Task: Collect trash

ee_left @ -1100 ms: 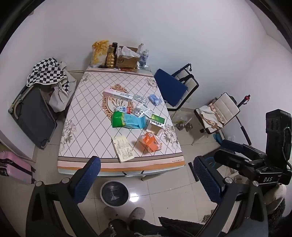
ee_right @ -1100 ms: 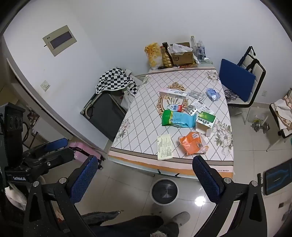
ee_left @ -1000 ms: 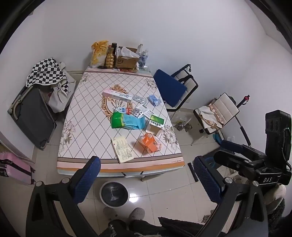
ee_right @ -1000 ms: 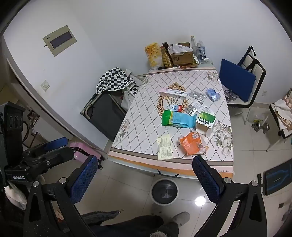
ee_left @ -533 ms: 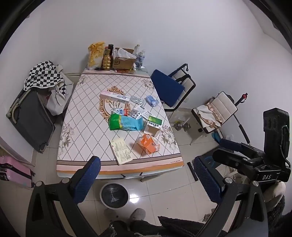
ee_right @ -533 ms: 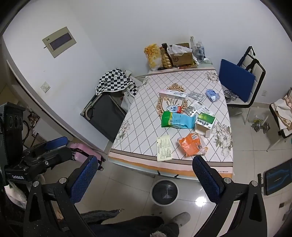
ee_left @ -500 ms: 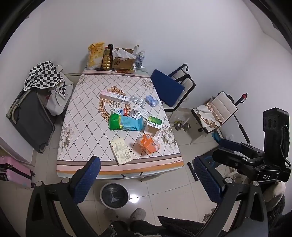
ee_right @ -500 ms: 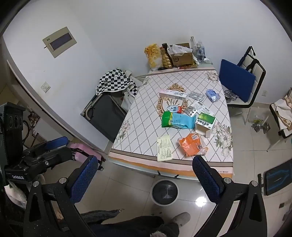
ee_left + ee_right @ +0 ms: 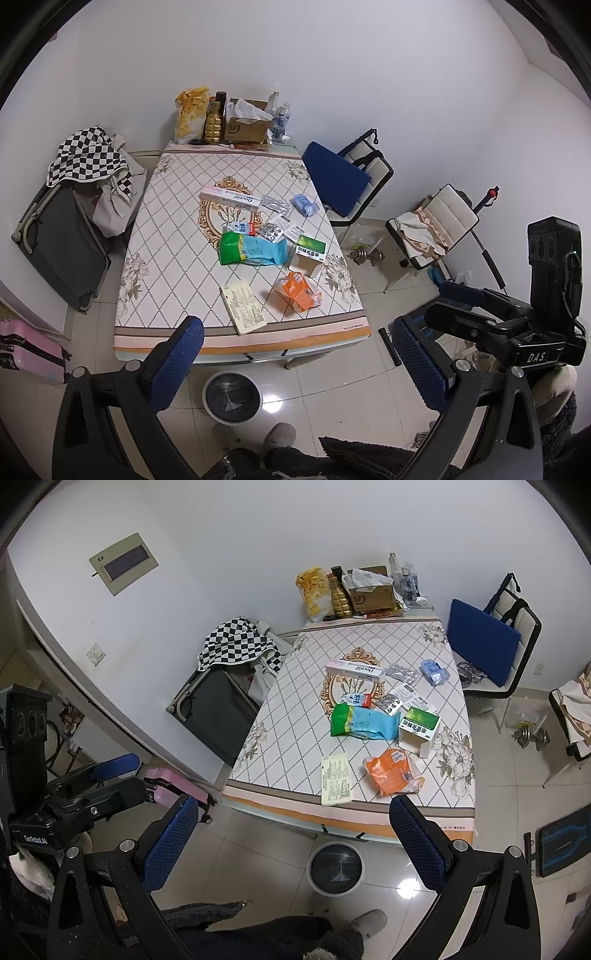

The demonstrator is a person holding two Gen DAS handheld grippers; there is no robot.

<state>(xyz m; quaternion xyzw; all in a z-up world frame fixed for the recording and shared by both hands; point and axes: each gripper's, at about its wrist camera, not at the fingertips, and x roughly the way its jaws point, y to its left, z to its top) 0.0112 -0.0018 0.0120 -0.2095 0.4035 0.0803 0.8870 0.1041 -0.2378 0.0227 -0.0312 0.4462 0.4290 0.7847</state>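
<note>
Trash lies on a patterned table (image 9: 166, 236) (image 9: 295, 716): an orange wrapper (image 9: 297, 291) (image 9: 393, 771), a yellowish paper slip (image 9: 243, 306) (image 9: 335, 781), a green-and-blue bag (image 9: 253, 249) (image 9: 364, 723), a green-topped box (image 9: 308, 254) (image 9: 419, 729), a long white carton (image 9: 229, 197) (image 9: 354, 672), blister packs and small packets. A round bin with a black liner (image 9: 232, 397) (image 9: 336, 866) stands on the floor at the table's near end. My left gripper (image 9: 295, 354) and right gripper (image 9: 291, 830) are both open and empty, held high and well back from the table.
A snack bag, bottles and a cardboard box (image 9: 245, 127) stand at the table's far end. Folding chairs (image 9: 343, 177) are to the right, a dark folded cot (image 9: 59, 243) with a checkered cloth to the left, a pink suitcase (image 9: 26, 350) beside it. My feet are near the bin.
Both views have drifted very slightly back and up from the table. Nothing on the table has moved and both grippers stay open.
</note>
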